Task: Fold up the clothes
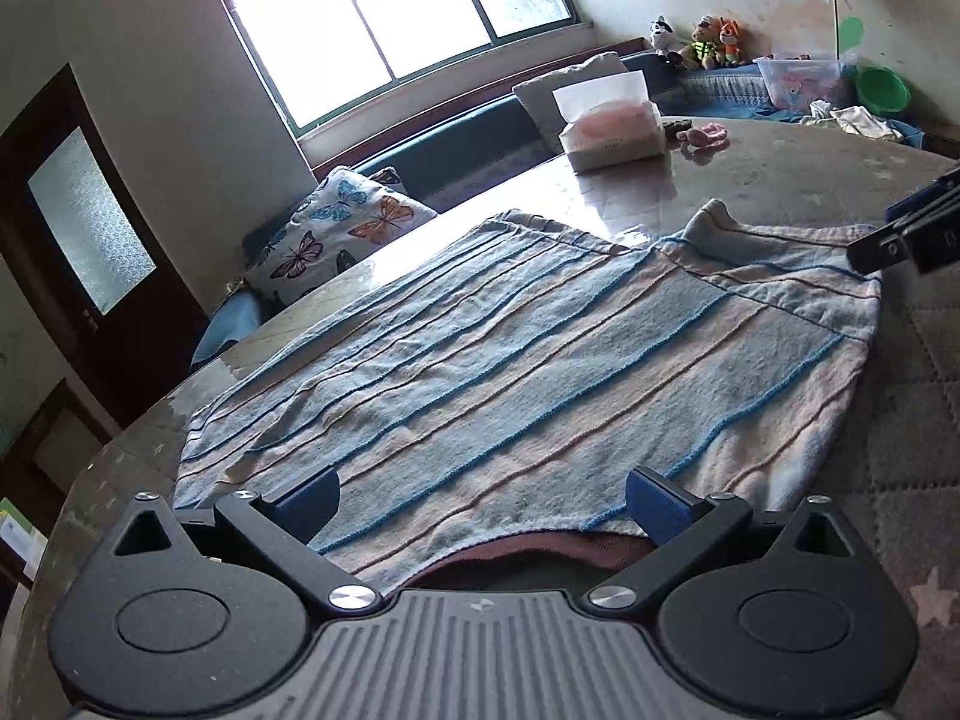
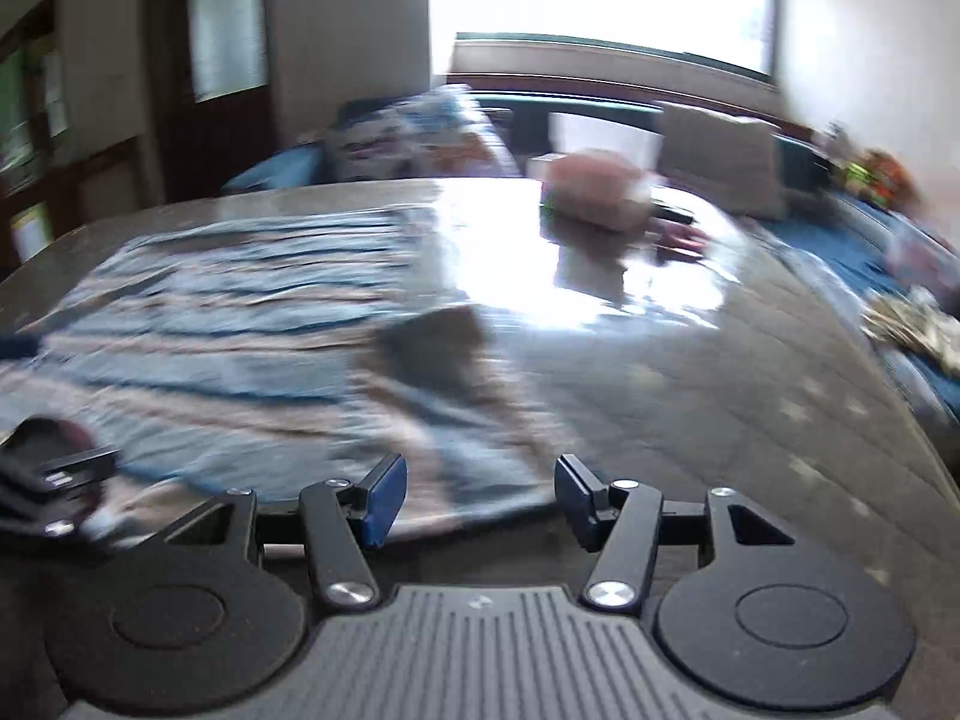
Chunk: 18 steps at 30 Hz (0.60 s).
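Observation:
A blue, white and pink striped garment (image 1: 510,360) lies spread flat on the round table (image 1: 750,174). My left gripper (image 1: 483,507) is open at the garment's near hem, its blue pads on either side of the cloth edge, with a dark red fabric strip (image 1: 528,555) showing under the hem. My right gripper (image 2: 477,501) is open over the garment's (image 2: 240,360) near right corner; that view is motion-blurred. The right gripper's tip (image 1: 906,234) enters the left wrist view at the right edge, beside the garment's shoulder. The left gripper's body (image 2: 54,480) shows at the right view's left edge.
A tissue box (image 1: 612,126) and a small pink item (image 1: 705,135) stand at the table's far side. Behind runs a blue bench with a butterfly cushion (image 1: 336,234), plush toys (image 1: 699,39), a clear bin (image 1: 807,78) and a green bowl (image 1: 882,90). A dark door (image 1: 78,228) is at left.

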### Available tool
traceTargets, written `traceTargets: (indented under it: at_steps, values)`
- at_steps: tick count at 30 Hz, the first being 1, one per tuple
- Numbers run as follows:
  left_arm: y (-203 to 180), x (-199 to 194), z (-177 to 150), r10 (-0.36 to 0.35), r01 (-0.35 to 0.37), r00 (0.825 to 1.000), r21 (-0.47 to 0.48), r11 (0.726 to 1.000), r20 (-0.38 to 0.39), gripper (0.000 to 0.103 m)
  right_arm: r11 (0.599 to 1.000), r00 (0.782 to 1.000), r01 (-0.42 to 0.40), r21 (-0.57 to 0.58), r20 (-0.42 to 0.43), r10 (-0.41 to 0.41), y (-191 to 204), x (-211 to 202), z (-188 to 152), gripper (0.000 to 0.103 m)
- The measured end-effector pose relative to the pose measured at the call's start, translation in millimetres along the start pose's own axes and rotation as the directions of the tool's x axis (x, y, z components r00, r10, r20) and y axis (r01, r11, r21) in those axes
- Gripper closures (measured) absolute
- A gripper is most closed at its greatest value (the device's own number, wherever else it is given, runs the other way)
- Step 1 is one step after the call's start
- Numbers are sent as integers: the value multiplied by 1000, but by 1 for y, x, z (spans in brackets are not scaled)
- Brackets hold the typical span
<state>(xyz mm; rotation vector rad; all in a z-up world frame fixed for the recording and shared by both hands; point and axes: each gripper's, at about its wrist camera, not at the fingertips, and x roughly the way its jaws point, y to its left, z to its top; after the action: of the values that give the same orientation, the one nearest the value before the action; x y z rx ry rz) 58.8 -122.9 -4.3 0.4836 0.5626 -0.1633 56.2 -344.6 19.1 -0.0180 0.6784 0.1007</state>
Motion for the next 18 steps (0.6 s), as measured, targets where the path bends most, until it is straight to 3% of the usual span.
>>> traceTargets:
  at_steps: [7, 9, 11, 12, 18]
  values:
    - [0, 1, 0, 6, -6, 1000, -9, 1000, -14, 0, 997, 999, 35, 72, -4, -35, -17, 9, -3, 52]
    - [0, 1, -1, 7, -7, 1000, -10, 1000, -17, 0, 995, 999, 46, 92, -6, -45, -21, 11, -4, 60]
    - [1, 1, -1, 9, -9, 1000, -12, 1000, -18, 0, 992, 998, 56, 113, -8, -55, -26, 14, -4, 80]
    - [1, 1, -1, 10, -10, 1000, -13, 1000, -19, 0, 991, 998, 61, 123, -9, -60, -29, 15, -5, 84]
    - [5, 1, -3, 15, -16, 1000, -22, 1000, -22, 0, 987, 999, 35, 157, 18, -38, -31, 7, 1, 95]
